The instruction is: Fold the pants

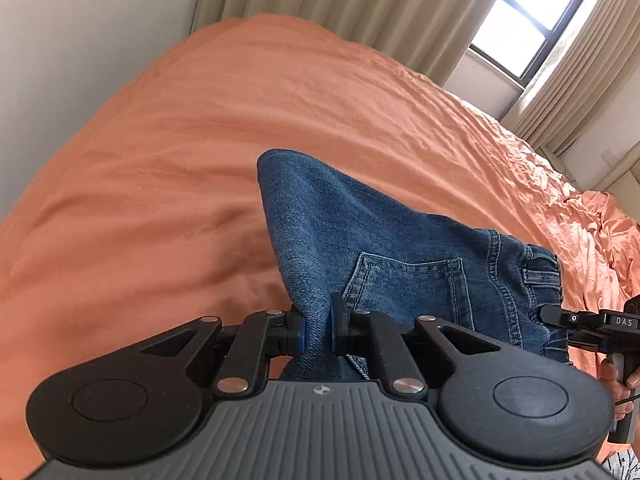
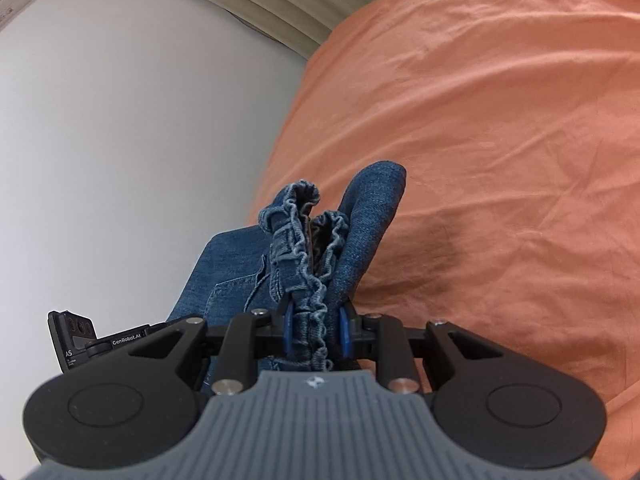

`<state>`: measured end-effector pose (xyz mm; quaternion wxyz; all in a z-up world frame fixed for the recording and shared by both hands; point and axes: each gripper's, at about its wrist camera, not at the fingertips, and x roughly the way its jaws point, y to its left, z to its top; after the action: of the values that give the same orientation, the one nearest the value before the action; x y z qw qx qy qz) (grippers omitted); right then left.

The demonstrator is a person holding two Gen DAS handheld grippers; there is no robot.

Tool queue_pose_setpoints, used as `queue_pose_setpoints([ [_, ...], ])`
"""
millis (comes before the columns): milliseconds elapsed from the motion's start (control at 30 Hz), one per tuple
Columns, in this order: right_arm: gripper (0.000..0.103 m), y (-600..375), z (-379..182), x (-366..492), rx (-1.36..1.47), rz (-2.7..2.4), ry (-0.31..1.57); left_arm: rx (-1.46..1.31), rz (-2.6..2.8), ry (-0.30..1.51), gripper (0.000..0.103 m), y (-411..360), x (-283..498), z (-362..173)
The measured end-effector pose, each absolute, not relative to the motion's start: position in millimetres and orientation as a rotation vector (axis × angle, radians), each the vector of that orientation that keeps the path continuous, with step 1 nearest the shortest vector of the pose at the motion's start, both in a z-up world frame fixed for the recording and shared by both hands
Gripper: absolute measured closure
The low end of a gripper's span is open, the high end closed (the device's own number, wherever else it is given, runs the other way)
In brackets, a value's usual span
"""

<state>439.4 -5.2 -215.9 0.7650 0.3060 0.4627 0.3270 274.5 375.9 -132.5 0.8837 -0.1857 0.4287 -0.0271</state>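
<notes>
Blue denim pants point(image 1: 400, 248) hang in the air above an orange bed point(image 1: 200, 140), held up by both grippers. My left gripper point(image 1: 318, 330) is shut on a fold of the denim beside a back pocket point(image 1: 408, 284). In the left wrist view the right gripper point(image 1: 560, 320) shows at the right edge, against the waistband, with a hand under it. My right gripper point(image 2: 314, 326) is shut on the bunched, elastic waistband point(image 2: 308, 248) of the pants point(image 2: 224, 272). The left gripper's body point(image 2: 80, 340) shows at the lower left of the right wrist view.
The orange bedsheet point(image 2: 500, 160) spreads wide under the pants and is crumpled toward the far right point(image 1: 580, 208). A pale wall point(image 2: 120, 140) stands beside the bed. Beige curtains point(image 1: 340, 4) and a bright window point(image 1: 528, 20) lie behind it.
</notes>
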Motion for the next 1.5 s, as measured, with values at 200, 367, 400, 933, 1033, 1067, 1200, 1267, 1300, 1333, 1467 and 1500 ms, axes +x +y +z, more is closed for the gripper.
queue_pose_setpoints([
  [200, 0.085, -11.0, -267.5, 456.8, 0.663, 0.614, 1.089, -0.45, -0.04, 0.939, 0.088, 384.4, 294.6, -197.3],
  [367, 0.079, -12.9, -301.2, 465.5, 0.681, 0.564, 1.133, -0.53, -0.062, 0.966, 0.065, 403.5, 303.4, -219.1],
  [400, 0.079, -13.9, -303.0, 465.1, 0.7, 0.556, 1.137, -0.543, -0.062, 0.97, 0.061, 405.2, 302.5, -219.6],
  [933, 0.073, 37.1, -198.2, 361.9, -0.047, 0.671, 0.687, -0.243, -0.055, 0.87, 0.071, 367.5, 221.4, -146.6],
  [1033, 0.074, 49.1, -212.0, 354.8, -0.087, 0.656, 0.715, -0.15, -0.034, 0.944, 0.074, 347.0, 233.1, -169.4],
  [1067, 0.074, 50.5, -218.9, 355.6, -0.091, 0.635, 0.745, -0.145, -0.019, 0.977, 0.076, 345.6, 237.1, -180.4],
  [1200, 0.076, 49.0, -247.1, 361.5, -0.054, 0.6, 0.838, -0.212, 0.009, 1.035, 0.077, 355.9, 241.9, -211.1],
  [1267, 0.076, 50.7, -246.4, 362.9, -0.069, 0.592, 0.844, -0.245, 0.019, 1.036, 0.077, 359.2, 240.6, -209.4],
  [1300, 0.076, 51.8, -243.3, 363.1, -0.079, 0.588, 0.846, -0.251, 0.029, 1.036, 0.077, 359.3, 239.1, -205.4],
  [1333, 0.076, 53.2, -238.7, 362.7, -0.088, 0.583, 0.846, -0.25, 0.04, 1.032, 0.077, 358.2, 237.1, -201.1],
  [1467, 0.075, 49.9, -208.2, 350.3, -0.108, 0.59, 0.788, -0.242, 0.088, 0.976, 0.076, 348.3, 218.4, -171.5],
  [1500, 0.074, 48.9, -197.1, 344.6, -0.118, 0.596, 0.765, -0.246, 0.097, 0.95, 0.073, 344.9, 212.2, -161.9],
])
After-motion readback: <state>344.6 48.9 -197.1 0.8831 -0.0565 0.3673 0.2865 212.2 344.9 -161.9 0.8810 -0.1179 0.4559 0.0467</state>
